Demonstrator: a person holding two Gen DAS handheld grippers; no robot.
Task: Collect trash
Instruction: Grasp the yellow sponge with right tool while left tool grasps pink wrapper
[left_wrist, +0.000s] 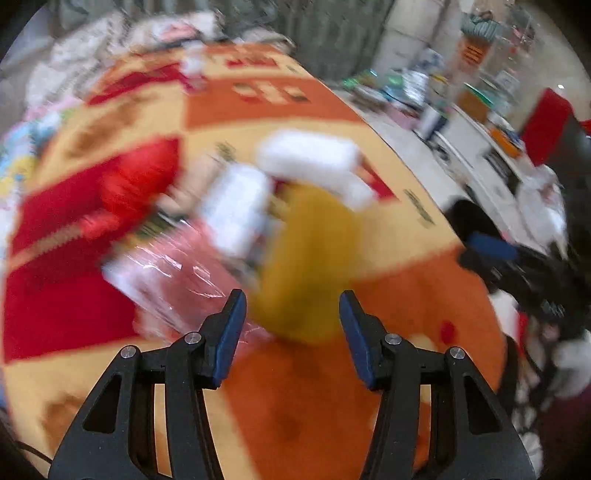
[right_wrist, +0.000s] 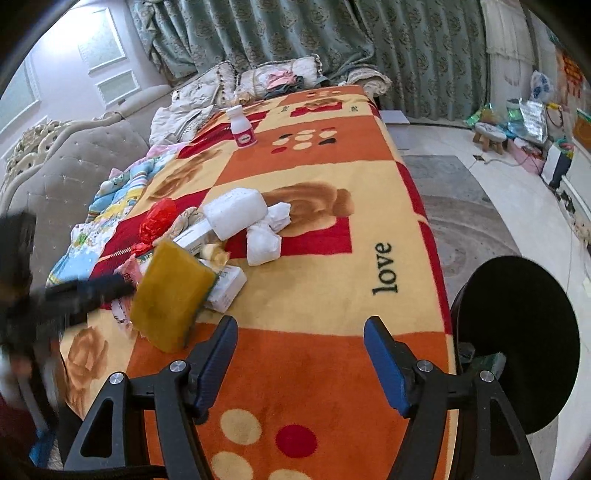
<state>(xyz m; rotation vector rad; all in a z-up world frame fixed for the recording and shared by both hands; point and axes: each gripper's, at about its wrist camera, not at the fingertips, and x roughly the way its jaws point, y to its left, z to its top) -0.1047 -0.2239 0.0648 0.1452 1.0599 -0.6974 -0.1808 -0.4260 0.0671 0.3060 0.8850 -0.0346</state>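
Observation:
A heap of trash lies on the patterned blanket (right_wrist: 314, 258): a yellow sponge (right_wrist: 171, 295), a white foam block (right_wrist: 236, 212), knotted white bags (right_wrist: 263, 243), white cartons (right_wrist: 225, 284) and a red wrapper (right_wrist: 157, 218). My left gripper (left_wrist: 291, 328) is open just short of the sponge (left_wrist: 310, 258), with clear pink plastic (left_wrist: 173, 277) at its left; its view is blurred. It shows blurred at the left of the right wrist view (right_wrist: 88, 290). My right gripper (right_wrist: 299, 358) is open and empty above the blanket, near the sponge.
A black round bin (right_wrist: 517, 343) stands off the blanket's right edge. A small white bottle (right_wrist: 242, 127) stands far back. A sofa (right_wrist: 74, 166) with clothes runs along the left. Curtains hang behind; clutter lines the floor at right.

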